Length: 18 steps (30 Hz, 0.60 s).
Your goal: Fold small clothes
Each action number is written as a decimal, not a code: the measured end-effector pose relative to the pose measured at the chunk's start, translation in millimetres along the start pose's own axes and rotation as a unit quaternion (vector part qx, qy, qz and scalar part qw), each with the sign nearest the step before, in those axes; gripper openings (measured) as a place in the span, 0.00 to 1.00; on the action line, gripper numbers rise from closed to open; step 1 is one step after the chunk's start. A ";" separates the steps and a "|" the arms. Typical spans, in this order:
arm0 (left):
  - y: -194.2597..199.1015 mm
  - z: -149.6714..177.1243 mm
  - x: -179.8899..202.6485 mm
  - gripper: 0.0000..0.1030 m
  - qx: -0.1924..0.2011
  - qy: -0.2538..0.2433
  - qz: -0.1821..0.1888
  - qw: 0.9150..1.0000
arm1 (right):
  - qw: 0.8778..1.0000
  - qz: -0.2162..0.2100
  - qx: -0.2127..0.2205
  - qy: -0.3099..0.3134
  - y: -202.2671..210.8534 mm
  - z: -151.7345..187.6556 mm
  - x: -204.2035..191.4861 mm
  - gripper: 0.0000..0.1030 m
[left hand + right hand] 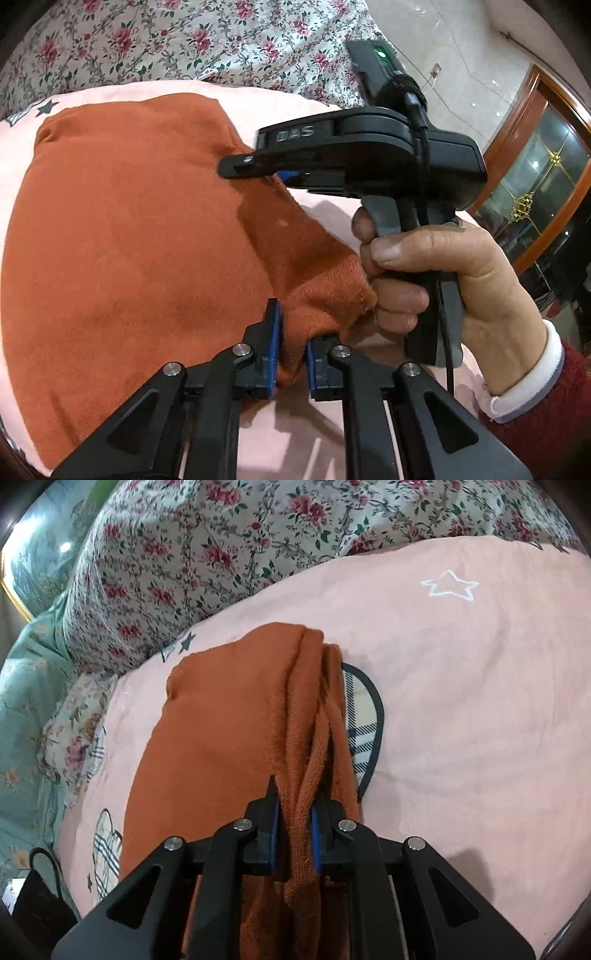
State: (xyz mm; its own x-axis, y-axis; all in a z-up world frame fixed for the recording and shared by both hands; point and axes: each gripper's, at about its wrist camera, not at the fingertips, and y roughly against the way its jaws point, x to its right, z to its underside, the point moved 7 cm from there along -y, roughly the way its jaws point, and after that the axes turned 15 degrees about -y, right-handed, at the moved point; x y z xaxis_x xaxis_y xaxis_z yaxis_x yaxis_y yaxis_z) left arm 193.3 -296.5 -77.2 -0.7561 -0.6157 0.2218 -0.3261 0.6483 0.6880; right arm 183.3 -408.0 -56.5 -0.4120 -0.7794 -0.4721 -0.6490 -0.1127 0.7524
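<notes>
Two grippers (pixel 291 347) (pixel 295 834) clamp one orange garment (pixel 129 229).

Both wrist views look down, close, sharing the orange garment (pixel 129 221).

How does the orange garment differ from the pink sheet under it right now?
The orange garment is plain and plush; the pink sheet is smooth, printed with stars. The garment is bunched and pinched by both the left gripper and right gripper; the sheet lies flat, ungripped. Both are soft fabric on the bed.
</notes>
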 end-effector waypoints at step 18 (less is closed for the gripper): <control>67.9 37.7 -144.7 0.78 0.020 0.190 -0.014 0.981 | 0.999 -0.008 -0.044 -0.007 4.9 23.6 11.0 0.70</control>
State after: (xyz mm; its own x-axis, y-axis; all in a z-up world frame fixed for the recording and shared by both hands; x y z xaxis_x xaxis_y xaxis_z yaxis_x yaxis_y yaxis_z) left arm 259.1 -146.5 -88.6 -0.4824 -0.7518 0.4495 -0.3723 0.6405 0.6717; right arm 160.5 -402.7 -68.8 -0.4114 -0.7685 -0.4901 -0.5971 -0.1790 0.7820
